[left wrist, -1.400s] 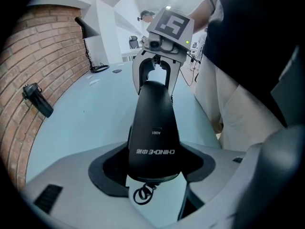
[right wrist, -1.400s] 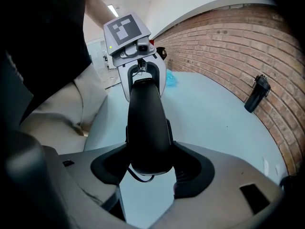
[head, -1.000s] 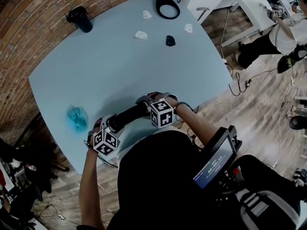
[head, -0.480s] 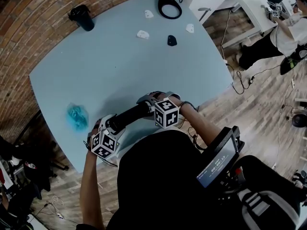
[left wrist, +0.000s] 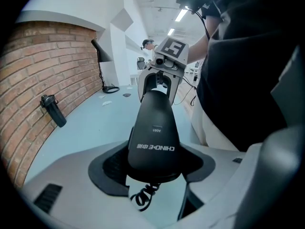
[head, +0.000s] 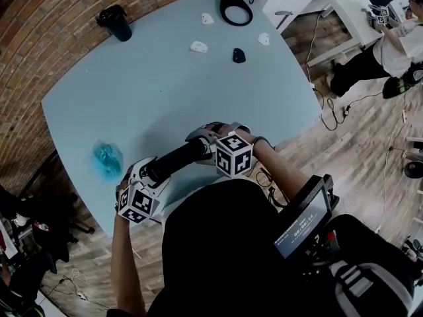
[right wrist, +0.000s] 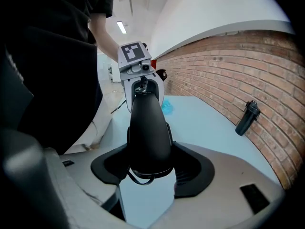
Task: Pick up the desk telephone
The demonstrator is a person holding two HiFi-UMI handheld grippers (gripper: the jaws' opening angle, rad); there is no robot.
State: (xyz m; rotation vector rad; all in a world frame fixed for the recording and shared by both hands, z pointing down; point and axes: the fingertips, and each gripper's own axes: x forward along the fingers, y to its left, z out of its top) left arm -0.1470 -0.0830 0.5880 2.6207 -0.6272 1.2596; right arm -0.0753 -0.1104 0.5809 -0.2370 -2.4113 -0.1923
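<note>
The black telephone handset [head: 175,160] hangs level above the near edge of the light blue table [head: 198,98], carried between both grippers. My left gripper [head: 149,177] is shut on its left end and my right gripper [head: 210,140] on its right end. In the left gripper view the handset [left wrist: 153,137] runs away from my left gripper [left wrist: 152,168], a coiled cord [left wrist: 145,197] dangling under it. In the right gripper view the handset [right wrist: 148,132] sits pressed in my right gripper [right wrist: 150,163]. No phone base is visible.
A black bottle [head: 114,22] stands at the table's far left by the brick wall. A crumpled blue thing [head: 106,158] lies left of the grippers. Small white pieces [head: 197,46], a black piece [head: 238,55] and a black ring [head: 236,5] lie far off. Another person [head: 390,38] is at top right.
Both grippers have risen together with the handset between them; their marker cubes look larger in the head view. Nothing on the table has moved.
</note>
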